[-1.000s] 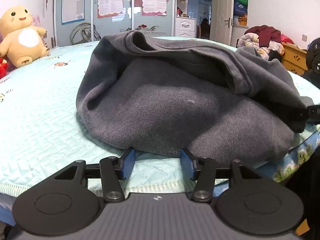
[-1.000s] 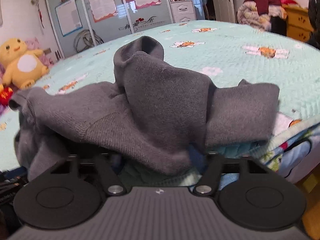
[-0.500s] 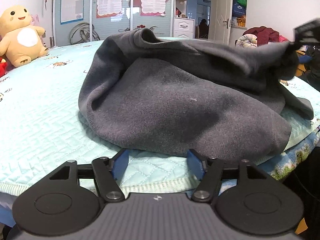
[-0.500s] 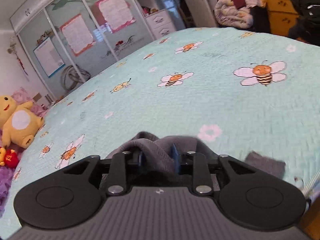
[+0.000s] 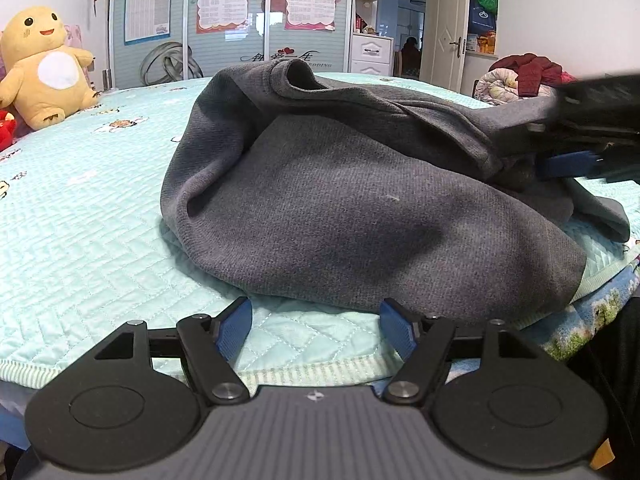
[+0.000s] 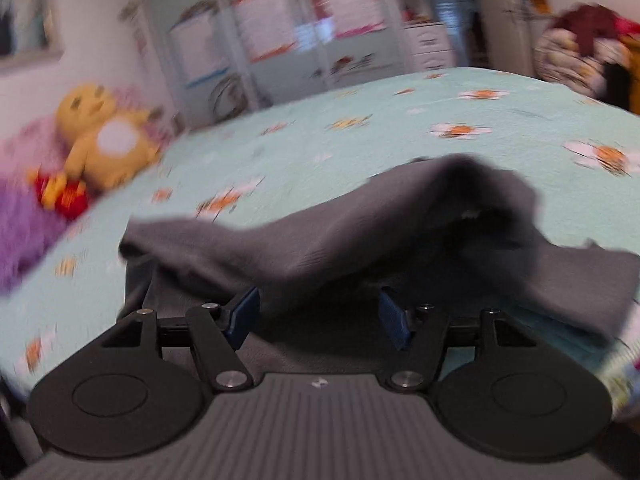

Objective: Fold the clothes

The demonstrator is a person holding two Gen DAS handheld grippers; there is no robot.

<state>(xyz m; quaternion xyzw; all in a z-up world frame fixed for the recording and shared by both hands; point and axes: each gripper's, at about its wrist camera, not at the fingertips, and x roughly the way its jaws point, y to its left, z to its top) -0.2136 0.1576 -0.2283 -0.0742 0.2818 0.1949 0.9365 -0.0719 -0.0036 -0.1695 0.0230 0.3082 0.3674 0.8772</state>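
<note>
Crumpled grey sweater (image 5: 360, 208) on the mint quilted bed (image 5: 80, 240) just ahead of the left gripper (image 5: 316, 326), its jaws opening, nothing between them, right gripper (image 6: 318, 314) jaws opening over the sweater's near edge, yellow plush toy (image 5: 44, 76) far left

A dark grey knitted garment (image 5: 352, 208) lies crumpled in a rumpled heap just ahead of the left gripper (image 5: 316, 322), collar uppermost.

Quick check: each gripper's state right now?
Left gripper: jaws opening, nothing between them, just short of the grey sweater.
Right gripper: jaws opening, sweater released.
</note>
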